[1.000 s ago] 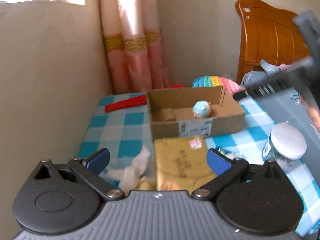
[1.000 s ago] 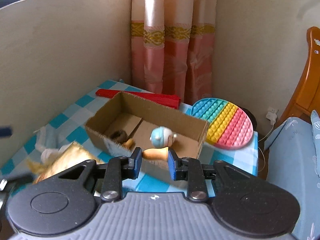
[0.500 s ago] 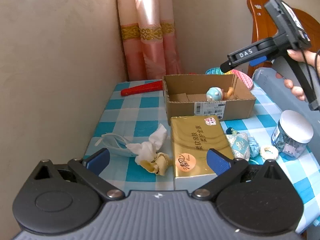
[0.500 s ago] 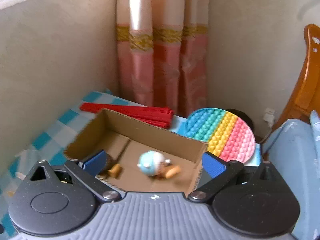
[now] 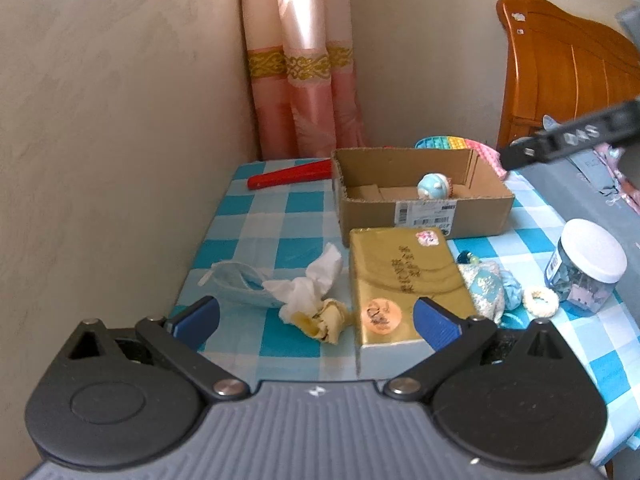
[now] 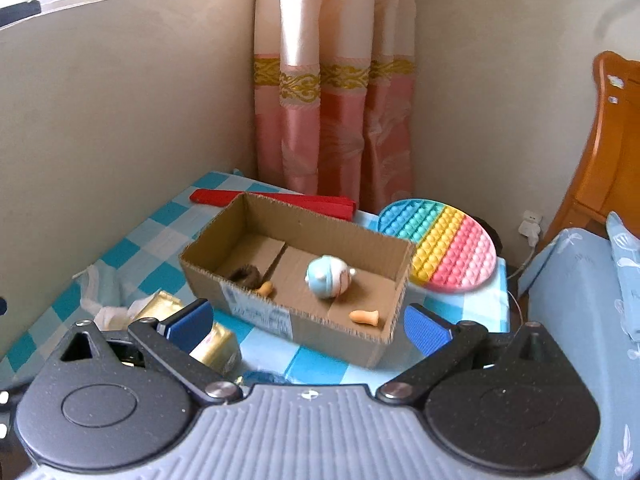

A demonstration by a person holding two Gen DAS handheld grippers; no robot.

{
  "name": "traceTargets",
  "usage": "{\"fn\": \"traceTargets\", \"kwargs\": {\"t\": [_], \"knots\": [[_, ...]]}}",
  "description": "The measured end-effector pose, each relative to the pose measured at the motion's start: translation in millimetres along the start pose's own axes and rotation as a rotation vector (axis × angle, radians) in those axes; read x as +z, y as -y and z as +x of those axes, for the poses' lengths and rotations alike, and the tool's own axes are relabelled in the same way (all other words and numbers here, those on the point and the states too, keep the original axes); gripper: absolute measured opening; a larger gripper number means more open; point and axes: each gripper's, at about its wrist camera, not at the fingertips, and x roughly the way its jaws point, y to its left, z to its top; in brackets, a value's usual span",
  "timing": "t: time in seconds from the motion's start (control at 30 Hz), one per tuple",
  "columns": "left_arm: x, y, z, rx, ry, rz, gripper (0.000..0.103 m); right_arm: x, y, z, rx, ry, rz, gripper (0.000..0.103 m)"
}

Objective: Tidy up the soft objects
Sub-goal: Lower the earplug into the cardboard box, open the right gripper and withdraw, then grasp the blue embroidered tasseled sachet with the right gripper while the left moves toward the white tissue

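An open cardboard box point(image 6: 384, 246) point(image 5: 424, 210) stands on the blue checked table. In it lie a blue and white soft toy point(image 6: 329, 277) point(image 5: 434, 186), an orange earplug point(image 6: 365, 317), a second orange piece point(image 6: 265, 289) and a dark hair tie point(image 6: 246, 274). My right gripper point(image 6: 308, 322) is open and empty, above the box's near side. My left gripper point(image 5: 316, 318) is open and empty, low over crumpled tissue point(image 5: 310, 290), a face mask point(image 5: 238, 284) and a yellow wad point(image 5: 326, 318). A blue pouch point(image 5: 482, 284), a blue scrunchie point(image 5: 512, 290) and a white scrunchie point(image 5: 540, 300) lie to the right.
A gold box point(image 5: 404, 276) lies in front of the cardboard box. A white-lidded jar point(image 5: 586, 264) stands at the right. A red folded fan point(image 5: 292, 174) and a rainbow bubble pad point(image 6: 444, 248) lie behind the box. Walls, a curtain and a wooden headboard point(image 5: 568, 76) surround the table.
My right gripper opened and let the orange earplug fall into the box, then drew back and up. My left gripper pulled back from the box, bringing more of the table into view.
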Motion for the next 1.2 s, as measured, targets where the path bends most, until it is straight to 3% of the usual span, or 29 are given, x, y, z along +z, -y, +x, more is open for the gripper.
{"fn": "traceTargets", "kwargs": {"t": [0.67, 0.93, 1.2], "knots": [[-29, -22, 19, 0.014, -0.088, -0.02, 0.102, -97, -45, -40, -0.054, 0.019, -0.063, 0.103], [-34, -21, 30, -0.004, -0.122, -0.023, 0.102, -122, -56, -29, -0.003, -0.04, -0.073, 0.103], [-35, -20, 38, -0.023, -0.143, -0.023, 0.103, -123, -70, -11, 0.043, -0.06, -0.193, 0.103]]}}
